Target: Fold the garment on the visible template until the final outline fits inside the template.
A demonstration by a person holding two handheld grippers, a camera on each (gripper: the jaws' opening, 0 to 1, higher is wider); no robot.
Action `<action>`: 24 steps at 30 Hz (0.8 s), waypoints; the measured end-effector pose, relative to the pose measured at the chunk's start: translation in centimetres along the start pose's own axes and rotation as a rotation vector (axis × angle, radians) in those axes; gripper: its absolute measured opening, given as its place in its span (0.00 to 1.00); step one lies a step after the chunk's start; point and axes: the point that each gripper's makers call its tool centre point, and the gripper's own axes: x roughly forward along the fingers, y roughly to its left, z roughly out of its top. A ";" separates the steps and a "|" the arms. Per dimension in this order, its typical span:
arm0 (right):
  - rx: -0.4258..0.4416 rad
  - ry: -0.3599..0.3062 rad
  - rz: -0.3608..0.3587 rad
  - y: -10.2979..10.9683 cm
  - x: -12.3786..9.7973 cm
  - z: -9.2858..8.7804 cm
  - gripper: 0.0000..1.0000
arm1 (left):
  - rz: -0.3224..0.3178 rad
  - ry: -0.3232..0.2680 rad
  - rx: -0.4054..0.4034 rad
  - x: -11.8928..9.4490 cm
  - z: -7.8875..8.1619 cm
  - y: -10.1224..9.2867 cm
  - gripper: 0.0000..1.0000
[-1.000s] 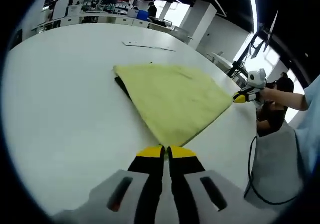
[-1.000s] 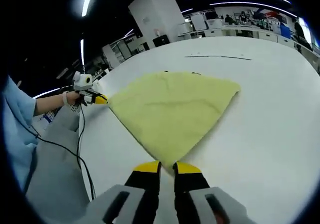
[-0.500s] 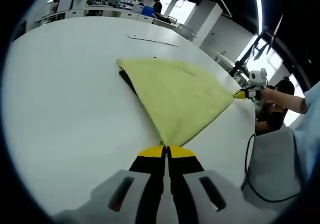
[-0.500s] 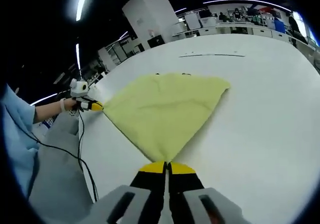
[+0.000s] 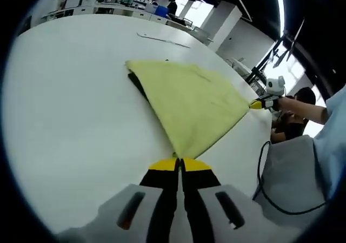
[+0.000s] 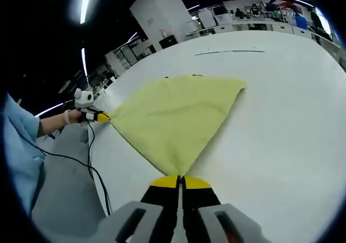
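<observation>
Left gripper view: left gripper (image 5: 180,162), yellow-tipped jaws pressed together, pinching the near corner of the yellow garment (image 5: 189,98). Garment spread flat as a rough triangle on the white table (image 5: 70,107), widening away from the jaws. Dark strip (image 5: 138,86) showing from under the garment's left edge; whether template or lining cannot be told. At the garment's far right corner, right gripper (image 5: 258,104), yellow tips touching the cloth. Thin dark line (image 5: 162,39) marked on the table well beyond the garment. Person's hand (image 5: 289,106) and pale blue sleeve (image 5: 332,135) at the right; grey cloth (image 5: 289,172) and black cable (image 5: 259,172) below the table edge.

Right gripper view: right gripper (image 6: 180,179), jaws closed together, clamped on the nearest garment (image 6: 173,116) corner. Cloth fanning outward over the table (image 6: 281,107), one corner reaching far right, the other far left. At that left corner, left gripper (image 6: 100,116), tips against the cloth, held by a hand (image 6: 73,115). Thin dark line (image 6: 230,52) on the table past the garment. Black cable (image 6: 89,162) across grey cloth (image 6: 67,183) at the left.
</observation>
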 end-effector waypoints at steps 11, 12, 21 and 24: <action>0.011 0.013 0.016 0.7 -0.3 -1.0 0.00 | -0.015 -0.006 -0.014 -0.8 -1.5 -0.8 0.00; 0.015 0.016 0.019 0.8 -0.3 -1.0 0.00 | -0.014 -0.007 -0.012 -0.8 -1.6 -0.9 0.00; 0.006 0.032 0.029 1.0 -0.3 -1.5 0.00 | 0.001 -0.015 -0.014 -0.7 -1.8 -0.7 0.00; 0.011 0.032 0.031 1.0 -0.3 -1.5 0.00 | 0.005 -0.017 -0.009 -0.7 -1.8 -0.7 0.00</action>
